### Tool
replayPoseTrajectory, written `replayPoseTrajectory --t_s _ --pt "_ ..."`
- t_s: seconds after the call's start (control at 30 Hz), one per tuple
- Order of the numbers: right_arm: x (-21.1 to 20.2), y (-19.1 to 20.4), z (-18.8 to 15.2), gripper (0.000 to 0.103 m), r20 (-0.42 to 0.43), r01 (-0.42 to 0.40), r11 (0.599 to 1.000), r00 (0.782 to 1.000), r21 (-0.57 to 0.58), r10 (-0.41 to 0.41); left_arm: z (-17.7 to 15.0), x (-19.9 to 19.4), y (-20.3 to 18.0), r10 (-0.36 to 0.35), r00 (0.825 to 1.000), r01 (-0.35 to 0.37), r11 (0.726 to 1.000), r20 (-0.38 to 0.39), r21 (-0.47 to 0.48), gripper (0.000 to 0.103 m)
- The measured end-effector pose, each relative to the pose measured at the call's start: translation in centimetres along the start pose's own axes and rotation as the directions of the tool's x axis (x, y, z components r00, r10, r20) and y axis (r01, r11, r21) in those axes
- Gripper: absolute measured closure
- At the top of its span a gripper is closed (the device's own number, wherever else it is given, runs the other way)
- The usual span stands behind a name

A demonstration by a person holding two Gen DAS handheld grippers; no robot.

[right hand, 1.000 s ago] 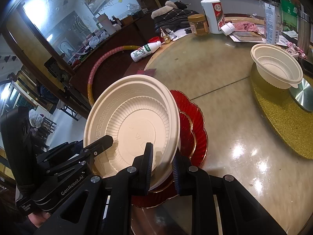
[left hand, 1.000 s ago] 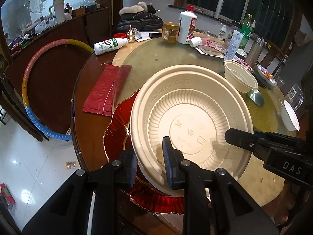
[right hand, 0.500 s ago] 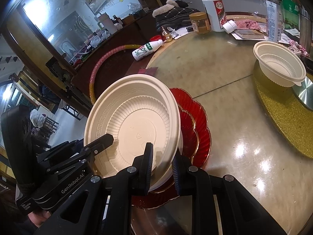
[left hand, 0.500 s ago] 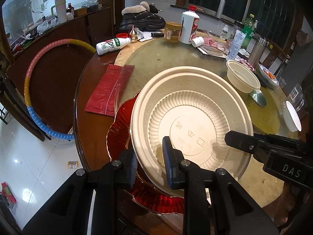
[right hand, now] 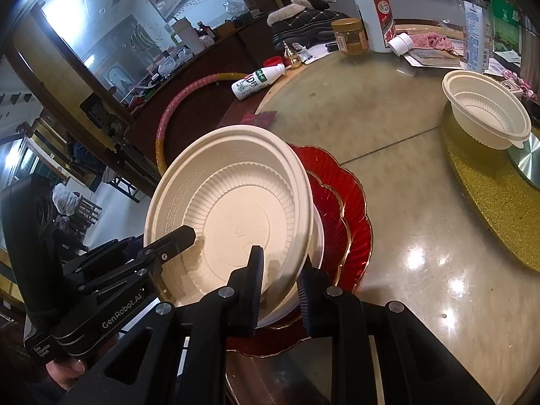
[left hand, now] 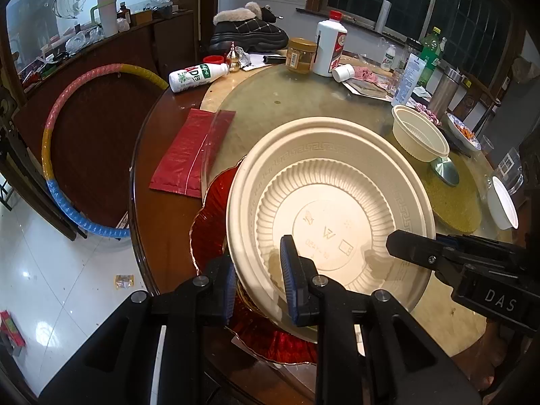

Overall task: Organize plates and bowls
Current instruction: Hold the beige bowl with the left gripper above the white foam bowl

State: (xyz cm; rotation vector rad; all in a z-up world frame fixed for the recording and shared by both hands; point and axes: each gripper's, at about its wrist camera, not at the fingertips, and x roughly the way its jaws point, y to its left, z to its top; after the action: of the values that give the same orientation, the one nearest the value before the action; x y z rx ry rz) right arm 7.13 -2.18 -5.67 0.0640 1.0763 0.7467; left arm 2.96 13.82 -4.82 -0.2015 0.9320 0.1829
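I have the large cream plate [left hand: 330,209] pinched at its near rim by both grippers at once. My left gripper [left hand: 258,285] is clamped on the rim's left part, one blue pad inside the dish and the other under its outer edge. My right gripper [right hand: 280,281] grasps the same plate further along the rim, again with one finger inside and one beneath. The plate is tilted, its far edge raised away from me, and sits directly ahead of both sets of fingers. Just under it, touching or nearly so, lies a red scalloped plate [right hand: 351,209] on the round bench [right hand: 405,236]; whether another cream dish is nested beneath the held one I cannot tell. Well ahead and to the right of my right gripper, a cream bowl [right hand: 486,114] stands upright on a gold glitter mat [right hand: 499,202]. Left of my left gripper, beyond the red plate, lies a flat red packet [left hand: 189,155].
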Motion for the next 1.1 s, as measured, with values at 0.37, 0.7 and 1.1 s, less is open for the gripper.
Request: replayPoseTrajectory --t_s 0.37,0.7,1.1 --pt "-0.2 -0.16 0.0 0.082 0.002 0.0 1.0 1.0 0.003 0.0 0.11 -0.16 -0.23 0.0 1.0 0.0 1.0 0.001 0.001 0.082" --pt "-0.09 -0.36 0.07 0.08 -0.006 -0.008 1.0 1.0 0.007 0.008 0.15 0.15 -0.38 -0.003 1.0 0.003 1.0 -0.007 -0.002 0.081" --pt "0.32 -0.27 0.22 0.065 -0.023 -0.031 0.999 0.999 0.008 0.031 0.39 0.22 -0.5 -0.004 1.0 0.004 1.0 -0.015 -0.005 0.081"
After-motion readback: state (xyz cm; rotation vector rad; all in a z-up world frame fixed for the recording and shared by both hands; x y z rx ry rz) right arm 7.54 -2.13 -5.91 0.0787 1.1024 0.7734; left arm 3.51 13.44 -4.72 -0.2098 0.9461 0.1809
